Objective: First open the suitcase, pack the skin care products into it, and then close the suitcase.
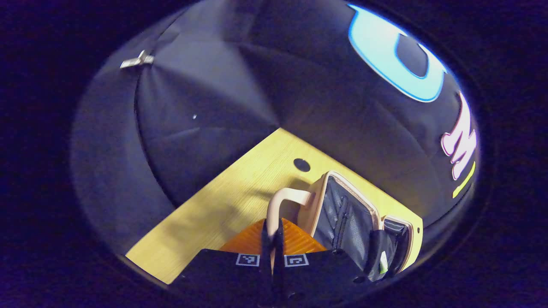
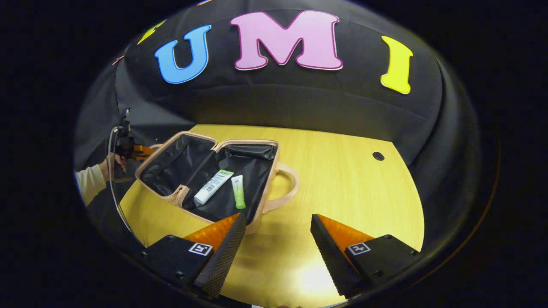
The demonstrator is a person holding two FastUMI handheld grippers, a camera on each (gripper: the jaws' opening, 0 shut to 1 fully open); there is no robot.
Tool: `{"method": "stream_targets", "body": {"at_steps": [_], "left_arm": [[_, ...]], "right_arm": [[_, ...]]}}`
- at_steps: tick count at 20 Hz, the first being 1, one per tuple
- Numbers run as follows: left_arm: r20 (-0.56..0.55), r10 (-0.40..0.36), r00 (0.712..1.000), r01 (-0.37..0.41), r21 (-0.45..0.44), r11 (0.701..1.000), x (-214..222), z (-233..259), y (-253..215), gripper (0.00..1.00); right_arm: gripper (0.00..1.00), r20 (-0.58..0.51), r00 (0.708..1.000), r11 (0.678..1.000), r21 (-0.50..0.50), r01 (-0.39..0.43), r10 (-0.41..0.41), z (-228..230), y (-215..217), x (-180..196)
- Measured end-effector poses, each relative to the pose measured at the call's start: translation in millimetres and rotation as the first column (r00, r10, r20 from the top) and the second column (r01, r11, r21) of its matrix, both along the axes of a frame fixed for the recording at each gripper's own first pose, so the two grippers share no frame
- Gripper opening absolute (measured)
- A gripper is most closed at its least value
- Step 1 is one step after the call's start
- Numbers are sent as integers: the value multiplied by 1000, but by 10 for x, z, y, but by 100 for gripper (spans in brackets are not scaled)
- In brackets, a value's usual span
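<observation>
Right gripper view: suitcase (image 2: 205, 179) lies open near desk's (image 2: 342, 184) left edge, 2 tubes (image 2: 212, 187) inside | left gripper (image 1: 272, 233) pinched on handle (image 1: 284, 201) | right gripper (image 2: 278, 239) spread, empty | lid should be swung over slowly, tubes kept clear of rim.

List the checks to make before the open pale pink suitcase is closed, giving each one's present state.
1. Pale pink suitcase lies fully open on the wooden table: ok.
2. White tube and small green tube lie inside on the black lining: ok.
3. Left gripper grips the pink lid handle: ok, fingers closed on it.
4. Right gripper is open, holds nothing and is clear of the case: ok.
5. Every product is packed: cannot tell.
</observation>
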State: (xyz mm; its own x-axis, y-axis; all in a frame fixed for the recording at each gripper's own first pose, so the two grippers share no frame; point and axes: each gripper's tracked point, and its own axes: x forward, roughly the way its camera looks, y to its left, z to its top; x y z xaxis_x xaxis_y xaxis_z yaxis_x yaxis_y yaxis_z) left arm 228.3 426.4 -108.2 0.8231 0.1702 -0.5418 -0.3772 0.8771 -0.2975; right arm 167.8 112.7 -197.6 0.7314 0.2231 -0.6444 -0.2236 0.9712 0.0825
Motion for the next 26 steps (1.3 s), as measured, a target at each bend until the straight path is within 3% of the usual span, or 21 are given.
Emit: {"method": "stream_targets", "body": {"at_steps": [5, 9, 11, 15, 19, 24, 26], "left_arm": [[120, -191, 974, 181, 88, 980, -321, 1371, -530, 6], [131, -347, 929, 316, 210, 925, -467, 1892, -1534, 6], [125, -427, 896, 398, 202, 895, -533, 1999, -2040, 6], [146, -531, 835, 530, 47, 847, -483, 1708, -3288, 6], [70, -599, 797, 603, -73, 794, -386, 910, -4201, 7], [-145, -597, 789, 580, -142, 802, -287, -14, -4636, 7], [-171, -592, 787, 580, -122, 806, -244, -9, -4698, 14]], "right_arm": [[98, 20, 998, 998, 8, 56, -56, 57, -403, -4], [98, 34, 996, 996, 39, 79, -81, 105, -626, 12], [98, 75, 992, 994, 56, 99, -103, 216, -747, 69], [97, 82, 989, 989, 93, 113, -121, 245, -909, 77], [97, 119, 989, 996, 35, 80, -84, 242, -1068, 63], [98, 84, 992, 993, 78, 92, -98, 164, -1133, 16], [98, 94, 989, 992, 73, 107, -113, 205, -1202, 21]]}}
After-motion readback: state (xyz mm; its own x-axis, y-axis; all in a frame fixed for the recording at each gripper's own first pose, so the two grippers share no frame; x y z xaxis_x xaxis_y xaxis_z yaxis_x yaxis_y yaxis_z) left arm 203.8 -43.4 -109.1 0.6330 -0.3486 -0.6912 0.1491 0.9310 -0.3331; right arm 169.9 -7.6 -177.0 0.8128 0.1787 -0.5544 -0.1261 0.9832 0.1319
